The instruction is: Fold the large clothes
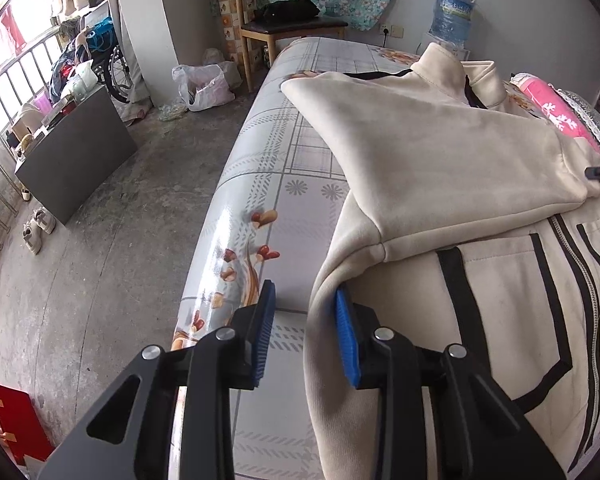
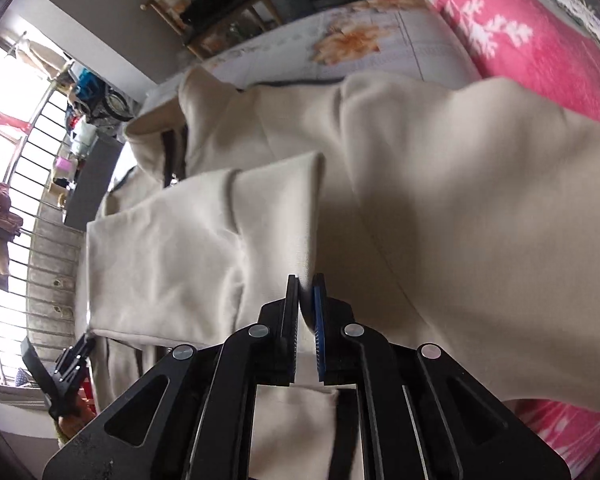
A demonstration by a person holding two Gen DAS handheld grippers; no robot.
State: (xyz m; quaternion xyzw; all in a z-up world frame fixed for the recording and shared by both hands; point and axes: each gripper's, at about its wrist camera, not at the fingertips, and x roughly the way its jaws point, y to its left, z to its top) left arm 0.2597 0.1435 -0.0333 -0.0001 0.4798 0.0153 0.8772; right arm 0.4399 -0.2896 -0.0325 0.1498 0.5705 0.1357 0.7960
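Bed [image 1: 300,152]: we saw it carrying everything we handled, its printed plaid-and-flower cover bare along the near edge, with the concrete floor beyond that edge.
Jacket [image 1: 440,152]: we found the cream zip-up with black stripes spread across the bed, one sleeve folded over the chest and its collar standing up toward the far end of the bed.
Pink blanket [image 2: 532,60]: it lay bunched on the bed just beyond the jacket's far side.
Chair [image 1: 288,20]: it stood on the floor at the far end of the bed, with a dark bundle on its seat.
Water bottle [image 1: 454,14]: we saw it against the wall past the far end of the bed.
Left gripper [image 1: 306,332]: we held its blue pads apart at the jacket's side edge near the bed's rim; one pad touched the fabric, the other hung over bare cover.
Right gripper [image 2: 306,320]: its fingers stood nearly together with a fold of cream jacket cloth between them; the view was blurred, so we judged it pinched rather than merely touching.
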